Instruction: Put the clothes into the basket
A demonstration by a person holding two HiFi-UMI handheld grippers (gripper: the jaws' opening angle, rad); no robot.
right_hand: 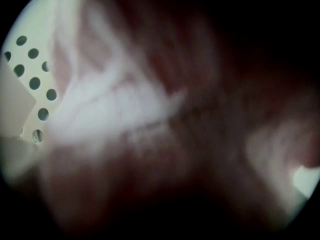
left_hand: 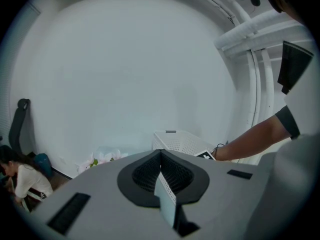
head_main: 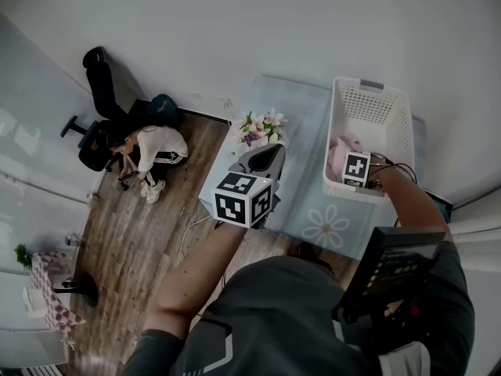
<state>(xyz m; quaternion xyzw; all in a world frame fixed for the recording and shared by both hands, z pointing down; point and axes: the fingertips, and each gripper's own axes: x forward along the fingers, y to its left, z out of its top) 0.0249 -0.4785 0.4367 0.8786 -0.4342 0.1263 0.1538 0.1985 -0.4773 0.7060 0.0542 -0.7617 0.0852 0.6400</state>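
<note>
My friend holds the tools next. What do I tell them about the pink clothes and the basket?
Left tool: shut, empty, pointing at the wall.
Right tool: down inside the white basket, buried in the pink clothes; cloth fills its view, so open or shut cannot be told.
Done: pink clothes lie in the basket.
Left: probably let go, lift the right tool out; no other clothes show.

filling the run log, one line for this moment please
right hand-held gripper: inside white basket, against pink clothes, jaws obscured | left hand-held gripper: shut, empty, raised
</note>
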